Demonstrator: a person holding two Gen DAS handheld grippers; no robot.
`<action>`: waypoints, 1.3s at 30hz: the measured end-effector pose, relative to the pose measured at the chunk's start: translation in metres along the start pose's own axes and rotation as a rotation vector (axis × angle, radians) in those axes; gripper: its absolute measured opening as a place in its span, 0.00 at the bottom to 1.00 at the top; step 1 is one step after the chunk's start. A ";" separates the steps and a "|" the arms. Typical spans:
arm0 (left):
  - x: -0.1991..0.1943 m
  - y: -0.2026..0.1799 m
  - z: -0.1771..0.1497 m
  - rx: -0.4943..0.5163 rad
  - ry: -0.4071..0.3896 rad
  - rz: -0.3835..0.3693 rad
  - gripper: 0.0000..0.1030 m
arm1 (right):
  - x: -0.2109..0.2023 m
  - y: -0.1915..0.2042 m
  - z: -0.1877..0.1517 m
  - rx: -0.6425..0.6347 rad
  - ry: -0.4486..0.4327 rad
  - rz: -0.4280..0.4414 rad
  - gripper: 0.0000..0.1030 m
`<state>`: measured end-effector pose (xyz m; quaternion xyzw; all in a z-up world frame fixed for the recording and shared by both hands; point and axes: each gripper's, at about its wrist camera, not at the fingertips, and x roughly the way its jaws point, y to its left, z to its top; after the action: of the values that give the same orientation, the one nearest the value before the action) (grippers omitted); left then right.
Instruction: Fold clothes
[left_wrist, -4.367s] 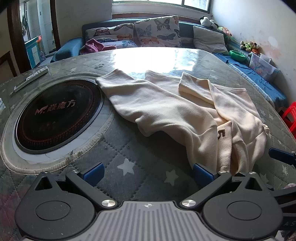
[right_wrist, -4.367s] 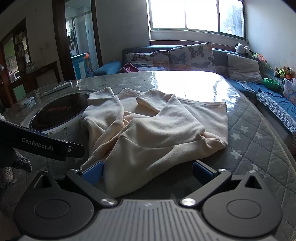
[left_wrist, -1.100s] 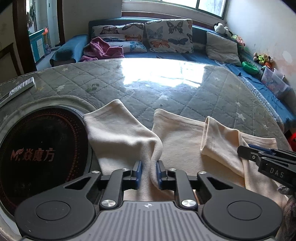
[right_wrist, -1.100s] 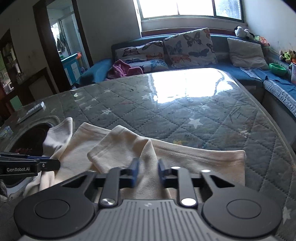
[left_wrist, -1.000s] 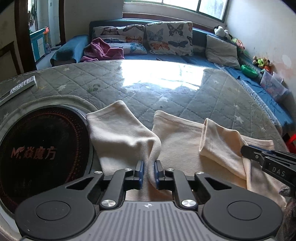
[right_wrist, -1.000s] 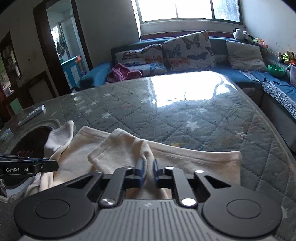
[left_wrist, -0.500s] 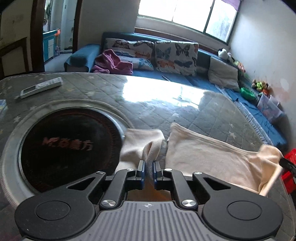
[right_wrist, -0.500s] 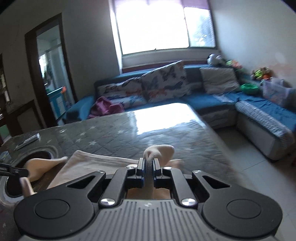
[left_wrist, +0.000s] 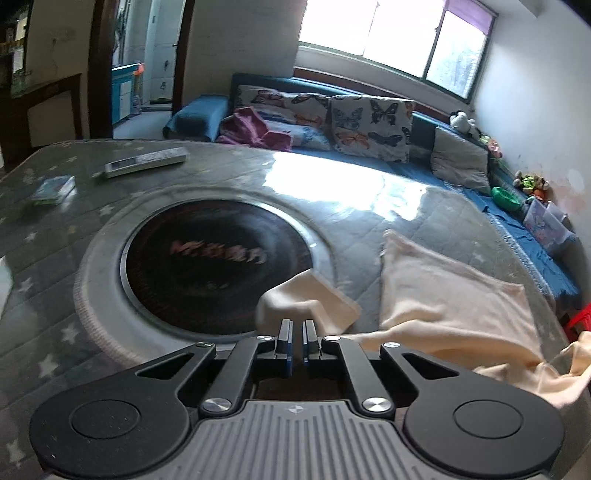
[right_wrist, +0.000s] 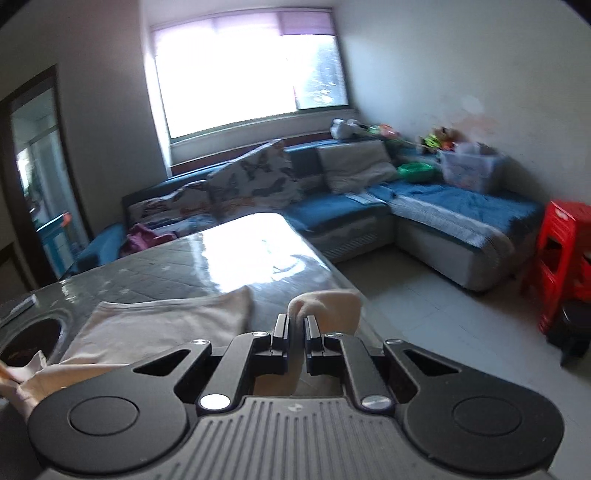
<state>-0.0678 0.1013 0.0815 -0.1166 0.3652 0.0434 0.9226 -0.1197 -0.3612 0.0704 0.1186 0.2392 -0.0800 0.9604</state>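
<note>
A cream long-sleeved top lies on the quilted grey table, body spread toward the right edge. My left gripper is shut on one sleeve cuff, held up over the rim of the round black cooktop. In the right wrist view the top's body lies flat at lower left. My right gripper is shut on the other sleeve cuff, lifted past the table's right edge, over the floor.
A round black cooktop is set into the table's left part. A white remote and a small packet lie at the far left. A blue corner sofa with cushions runs behind; red stools stand right.
Both grippers closed on the sleeve cuffs, lifted them and moved apart, left toward the cooktop, right beyond the table edge. The sleeves are pulled out to the sides and the body lies flatter.
</note>
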 end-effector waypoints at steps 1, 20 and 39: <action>0.000 0.004 -0.002 -0.004 0.007 0.010 0.05 | 0.000 -0.005 -0.003 0.010 0.007 -0.018 0.07; -0.010 -0.066 -0.031 0.213 0.045 -0.218 0.40 | -0.004 -0.014 -0.025 0.020 0.080 -0.058 0.29; 0.009 -0.136 -0.063 0.518 0.038 -0.394 0.51 | -0.006 0.124 -0.042 -0.387 0.175 0.399 0.60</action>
<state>-0.0807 -0.0463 0.0554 0.0527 0.3516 -0.2322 0.9053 -0.1173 -0.2307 0.0608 -0.0154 0.3040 0.1683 0.9376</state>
